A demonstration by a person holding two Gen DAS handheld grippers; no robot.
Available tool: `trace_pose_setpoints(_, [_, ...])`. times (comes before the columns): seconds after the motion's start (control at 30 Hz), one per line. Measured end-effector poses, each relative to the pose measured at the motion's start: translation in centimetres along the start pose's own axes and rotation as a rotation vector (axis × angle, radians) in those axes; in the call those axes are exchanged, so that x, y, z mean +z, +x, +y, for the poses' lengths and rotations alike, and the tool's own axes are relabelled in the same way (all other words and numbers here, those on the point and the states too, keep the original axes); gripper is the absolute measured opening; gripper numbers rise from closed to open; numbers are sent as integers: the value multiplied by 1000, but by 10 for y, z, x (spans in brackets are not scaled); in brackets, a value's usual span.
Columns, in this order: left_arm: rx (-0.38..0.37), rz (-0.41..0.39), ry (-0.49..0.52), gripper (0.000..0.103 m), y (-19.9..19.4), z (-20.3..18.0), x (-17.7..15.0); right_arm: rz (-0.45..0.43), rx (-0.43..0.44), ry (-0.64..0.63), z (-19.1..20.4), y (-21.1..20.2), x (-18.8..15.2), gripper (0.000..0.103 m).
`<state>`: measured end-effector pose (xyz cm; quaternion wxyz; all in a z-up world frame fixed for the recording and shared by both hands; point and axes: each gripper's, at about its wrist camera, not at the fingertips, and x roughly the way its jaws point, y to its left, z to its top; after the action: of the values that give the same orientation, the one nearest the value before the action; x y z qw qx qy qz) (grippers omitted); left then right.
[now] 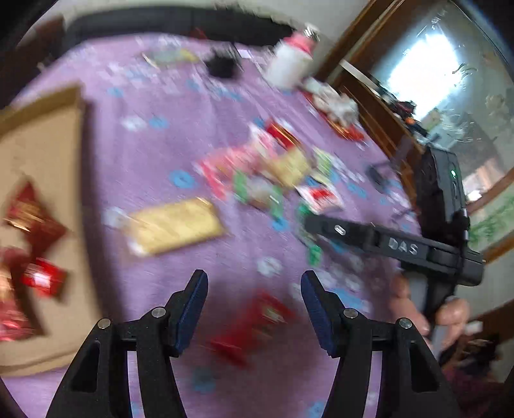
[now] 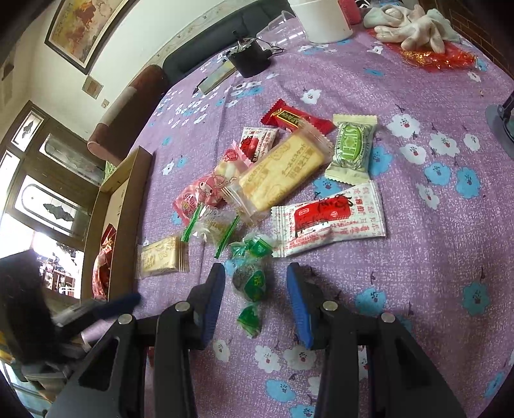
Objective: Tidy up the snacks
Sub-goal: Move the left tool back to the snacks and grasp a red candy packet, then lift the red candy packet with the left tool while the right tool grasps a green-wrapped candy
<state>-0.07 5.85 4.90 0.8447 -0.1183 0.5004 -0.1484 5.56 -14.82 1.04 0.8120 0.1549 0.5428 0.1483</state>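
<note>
Wrapped snacks lie in a heap on the purple flowered tablecloth [image 2: 417,96]. My right gripper [image 2: 255,273] is open, its fingers either side of a green-wrapped candy [image 2: 252,283]. Beyond lie a yellow cracker pack [image 2: 282,170], a white-and-red packet [image 2: 327,218], a green-and-white packet [image 2: 351,148] and a red bar [image 2: 295,120]. My left gripper [image 1: 253,279] is open and empty above a blurred red snack [image 1: 253,324]. A cardboard box [image 1: 41,180] at the left holds red packets [image 1: 35,225]. A small cracker pack [image 1: 175,225] lies near the box.
The left wrist view is motion-blurred. A white container [image 2: 324,19], a black pouch [image 2: 250,58], a clear cup [image 2: 282,30] and crumpled cloth [image 2: 411,24] sit at the table's far side. The right gripper's body [image 1: 417,247] shows in the left wrist view.
</note>
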Motion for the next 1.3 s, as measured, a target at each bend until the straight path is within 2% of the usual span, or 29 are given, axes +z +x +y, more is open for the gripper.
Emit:
trace_pose_setpoints(0.03, [23,-12,5,64,-4,3,1,-1,1,3,0,0,0,39])
trace_pose_setpoints(0.13, [13,-3,-49,64,-7,16,2,1,1,6,-1,0,0,39])
trace_pose_setpoints(0.23, [30,26,62,64,-1,0,-8,1,1,6,-1,0,1,39])
trace_pose_setpoints(0.3, [29,52,176,64,3,-17,-23,2,-2,-1,0,0,1,39])
trace_pose_setpoints(0.4, [82,65,272,64,10,-33,-39,2,-4,-4,0,0,1,39])
trace_pose_setpoints(0.5, [125,49,322,62,16,-39,-48,-1,-17,-17,3,0,0,39])
trace_pose_setpoints(0.53, [131,46,330,51,18,-41,-51,-2,-22,-25,4,0,-1,39])
trace_pose_setpoints(0.6, [182,32,349,34,26,-44,-56,-5,-40,-45,8,1,-2,39])
trace_pose_setpoints(0.63, [195,6,352,34,28,-46,-56,-4,-46,-55,10,1,-2,39])
trace_pose_setpoints(0.73, [210,-42,311,28,29,-42,-52,-11,-89,-112,20,3,-6,39])
trace_pose_setpoints(0.8, [224,-64,283,27,32,-40,-47,-20,-135,-160,28,6,-9,36])
trace_pose_setpoints(0.87, [240,-78,262,27,35,-40,-43,-38,-215,-226,36,9,-13,18])
trace_pose_setpoints(0.9, [245,-85,251,27,36,-40,-41,-42,-253,-251,39,10,-14,18])
trace_pose_setpoints(1.07, [243,-109,199,27,36,-35,-38,-69,-236,-237,35,2,-14,18])
trace_pose_setpoints(1.2, [218,-123,139,23,34,-27,-35,-81,-168,-238,39,-4,-16,18])
trace_pose_setpoints(1.3, [225,-149,98,22,29,-21,-34,-88,-157,-256,45,-6,-18,18])
